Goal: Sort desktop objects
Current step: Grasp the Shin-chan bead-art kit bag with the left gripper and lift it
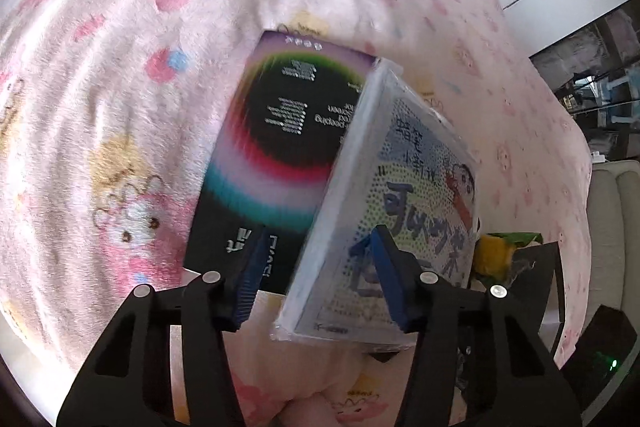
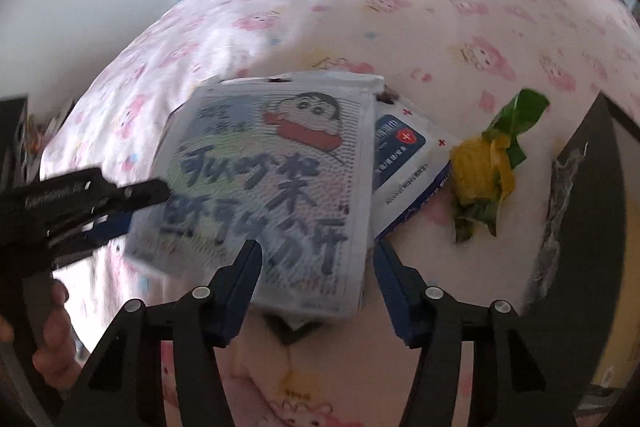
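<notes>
Two grippers were on the same cartoon box (image 2: 276, 187) at once, and that's what the next move hung on. The left gripper (image 1: 316, 275) had its fingers clamped across the box's thickness, one blue pad on the printed face and the other on the underside, holding it tilted up on edge above a flat dark box (image 1: 272, 147) with a rainbow ring on it. The long axis ran away from the left fingers, up and slightly right.

The right gripper (image 2: 316, 283) had its fingers apart, straddling the near edge of the cartoon box without pinching anything that I could see. From those fingers, a pack of alcohol wipes (image 2: 408, 155) poked out just right of the box, partly under it, and a toy corn cob (image 2: 480, 171) lay further right on the pink blanket (image 2: 440, 7) covering the desk.

My guess is the left side was carrying and the right was only lining up. The left hand (image 2: 52, 339) gripped its handle low, tool angled inward.
</notes>
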A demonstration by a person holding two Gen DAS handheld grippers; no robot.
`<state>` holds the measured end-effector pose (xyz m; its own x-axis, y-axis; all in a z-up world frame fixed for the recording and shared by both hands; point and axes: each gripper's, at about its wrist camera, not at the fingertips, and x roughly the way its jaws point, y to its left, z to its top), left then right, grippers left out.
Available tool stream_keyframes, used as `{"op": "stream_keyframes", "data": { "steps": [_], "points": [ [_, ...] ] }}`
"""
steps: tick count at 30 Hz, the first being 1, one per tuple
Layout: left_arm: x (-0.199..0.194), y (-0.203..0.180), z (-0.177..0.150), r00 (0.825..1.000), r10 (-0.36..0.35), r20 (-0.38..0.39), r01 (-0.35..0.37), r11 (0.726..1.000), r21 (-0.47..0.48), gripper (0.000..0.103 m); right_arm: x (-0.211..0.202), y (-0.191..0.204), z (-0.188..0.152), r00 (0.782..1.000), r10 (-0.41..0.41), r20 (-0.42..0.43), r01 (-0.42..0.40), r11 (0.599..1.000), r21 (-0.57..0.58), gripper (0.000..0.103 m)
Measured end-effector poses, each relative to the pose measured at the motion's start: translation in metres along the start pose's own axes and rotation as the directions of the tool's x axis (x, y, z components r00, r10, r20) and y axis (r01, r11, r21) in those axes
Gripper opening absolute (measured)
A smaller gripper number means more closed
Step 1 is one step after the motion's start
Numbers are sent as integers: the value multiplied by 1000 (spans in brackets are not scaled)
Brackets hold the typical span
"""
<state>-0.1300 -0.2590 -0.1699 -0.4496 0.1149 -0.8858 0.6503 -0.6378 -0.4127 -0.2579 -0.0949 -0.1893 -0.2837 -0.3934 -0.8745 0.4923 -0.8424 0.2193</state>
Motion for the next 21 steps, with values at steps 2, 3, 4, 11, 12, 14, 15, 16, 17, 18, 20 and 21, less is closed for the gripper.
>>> {"op": "stream_keyframes", "data": {
  "steps": [2,3,4,11,12,14,15,16,17,18,20,21],
  "points": [
    [2,-5,-3,1000,12,-4,-12,1000,18,59,4,-1,1,1000,14,0,-14,1000,-1,55],
    [4,-7,-3,1000,18,-6,-18,999,27,61,6,-2,1,1000,21,0,-21,1000,-1,55],
    [5,-9,-3,1000,22,-9,-21,999,38,61,7,-2,1,1000,28,0,-28,1000,-1,57],
    [0,-26,-21,999,5,-50,0,994,108,62,18,-7,2,995,95,-2,-95,995,-5,29],
    [1,-29,-24,996,-33,-86,43,992,117,62,14,-5,-3,989,147,-3,-147,989,-7,23],
    [-3,-38,-35,991,-72,-116,89,985,145,64,8,5,-9,988,154,8,-154,988,-33,23],
    [-6,-42,-40,989,-82,-120,101,982,159,64,4,9,-11,990,138,19,-137,989,-53,23],
    [-8,-43,-42,989,-86,-120,105,981,165,64,2,12,-12,993,115,32,-112,991,-71,23],
    [-8,-42,-41,990,-81,-114,98,983,158,64,3,15,-11,996,76,49,-71,994,-85,23],
    [-8,-41,-39,991,-75,-108,91,984,151,64,3,16,-10,997,46,67,-40,995,-90,23],
    [-8,-39,-36,993,-64,-97,77,988,137,64,1,4,-9,996,23,82,-18,998,-60,29],
    [-7,-37,-35,994,-59,-91,70,989,129,63,1,-1,-9,996,11,87,-7,999,-44,38]
  ]
}}
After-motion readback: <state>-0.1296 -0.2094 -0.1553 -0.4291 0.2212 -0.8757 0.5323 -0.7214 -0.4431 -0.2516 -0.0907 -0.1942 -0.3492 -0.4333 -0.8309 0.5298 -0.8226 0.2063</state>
